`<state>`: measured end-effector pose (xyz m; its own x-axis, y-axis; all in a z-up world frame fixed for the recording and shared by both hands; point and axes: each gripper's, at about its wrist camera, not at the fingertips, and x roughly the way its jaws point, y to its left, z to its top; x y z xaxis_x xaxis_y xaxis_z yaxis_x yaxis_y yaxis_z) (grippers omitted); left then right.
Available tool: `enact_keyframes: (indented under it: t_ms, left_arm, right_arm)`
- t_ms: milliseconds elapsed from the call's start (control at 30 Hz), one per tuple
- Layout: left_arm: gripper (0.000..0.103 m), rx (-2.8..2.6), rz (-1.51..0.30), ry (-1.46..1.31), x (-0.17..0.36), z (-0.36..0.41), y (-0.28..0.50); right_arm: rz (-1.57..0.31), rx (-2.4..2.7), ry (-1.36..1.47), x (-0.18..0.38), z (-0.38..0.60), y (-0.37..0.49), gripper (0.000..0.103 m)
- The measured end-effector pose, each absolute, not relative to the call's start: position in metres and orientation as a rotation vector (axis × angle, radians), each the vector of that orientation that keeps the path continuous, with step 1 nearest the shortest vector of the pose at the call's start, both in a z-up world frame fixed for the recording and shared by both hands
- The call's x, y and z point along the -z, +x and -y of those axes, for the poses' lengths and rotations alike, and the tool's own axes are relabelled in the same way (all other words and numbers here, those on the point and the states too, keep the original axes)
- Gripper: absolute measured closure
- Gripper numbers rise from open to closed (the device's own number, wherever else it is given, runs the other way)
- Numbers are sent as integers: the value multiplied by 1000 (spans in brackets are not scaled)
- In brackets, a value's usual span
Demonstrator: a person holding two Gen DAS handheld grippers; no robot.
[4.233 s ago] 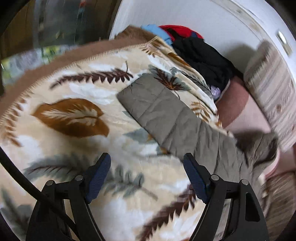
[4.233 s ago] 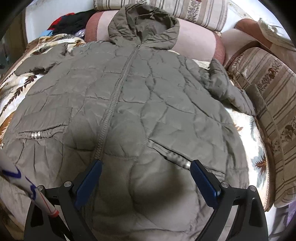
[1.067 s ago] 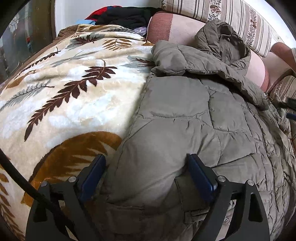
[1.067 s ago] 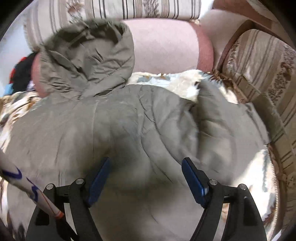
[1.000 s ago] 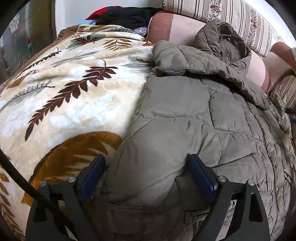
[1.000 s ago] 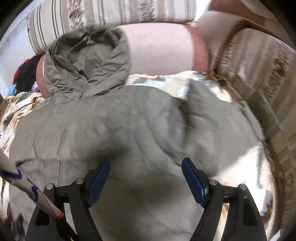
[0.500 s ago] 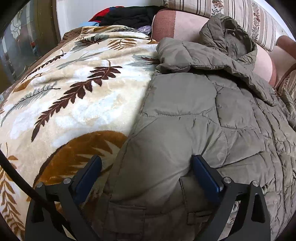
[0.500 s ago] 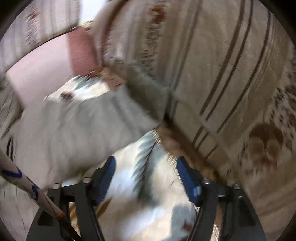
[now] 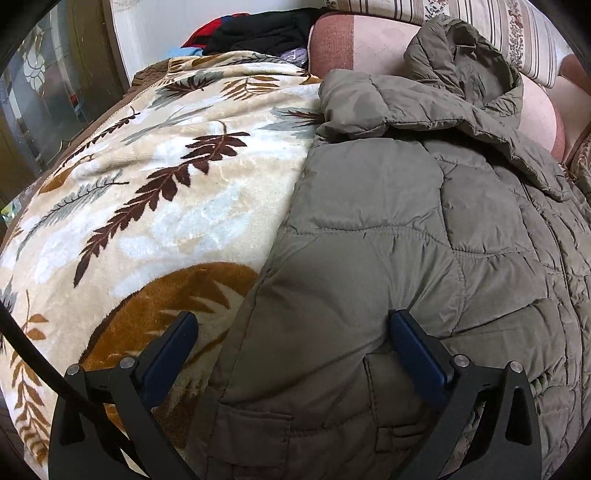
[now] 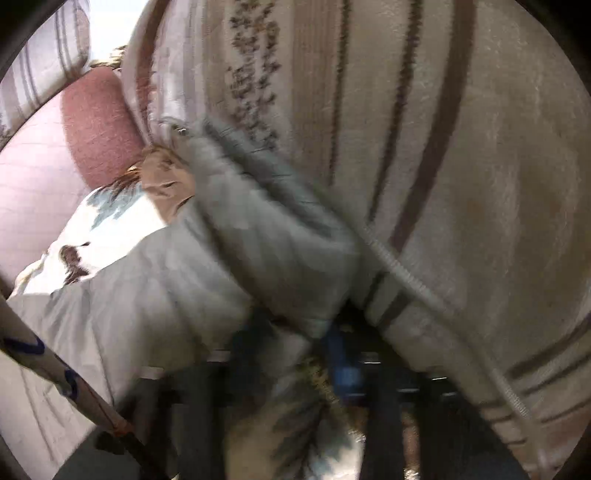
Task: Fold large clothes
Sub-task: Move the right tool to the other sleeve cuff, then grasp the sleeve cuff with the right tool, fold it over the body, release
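Observation:
An olive quilted hooded jacket (image 9: 406, 240) lies front up on a leaf-patterned blanket (image 9: 147, 192). Its left sleeve (image 9: 369, 103) is folded across the chest below the hood. My left gripper (image 9: 291, 350) is open and hovers over the jacket's lower left edge. In the blurred right wrist view, my right gripper (image 10: 291, 350) has its jaws close together around the cuff of the right sleeve (image 10: 269, 236), right against a striped cushion (image 10: 443, 147).
A pink sofa backrest (image 9: 369, 48) and striped cushions run behind the jacket. A pile of dark and red clothes (image 9: 258, 33) lies at the back left. A dark wooden cabinet (image 9: 44, 92) stands beyond the blanket's left edge.
My right gripper has swung from over the jacket's body to the right sleeve cuff by the striped cushion and closed on it. My left gripper has barely moved.

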<state>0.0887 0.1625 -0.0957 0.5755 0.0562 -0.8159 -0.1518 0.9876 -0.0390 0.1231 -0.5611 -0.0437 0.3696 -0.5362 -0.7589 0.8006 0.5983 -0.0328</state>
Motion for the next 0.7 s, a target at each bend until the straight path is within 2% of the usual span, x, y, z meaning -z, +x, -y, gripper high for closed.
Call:
enact_keyframes:
  t_ms: [167,400,500,700]
  left_arm:
    - [0,-107,-955,-137,97,-165,89]
    - [0,-91,-947,-164,96,-168,87]
    - [0,-79,-940,-183,96,-170,86]
    - [0,-50,-916,-226,95,-176,82]
  right_arm:
    - [-726,849,406,3,555,98,94]
    - [-596,757,316,-96,488,84,95]
    - [-550,672,280,-138,437,90,96]
    - [-532,531,174,-183,326,119,96]
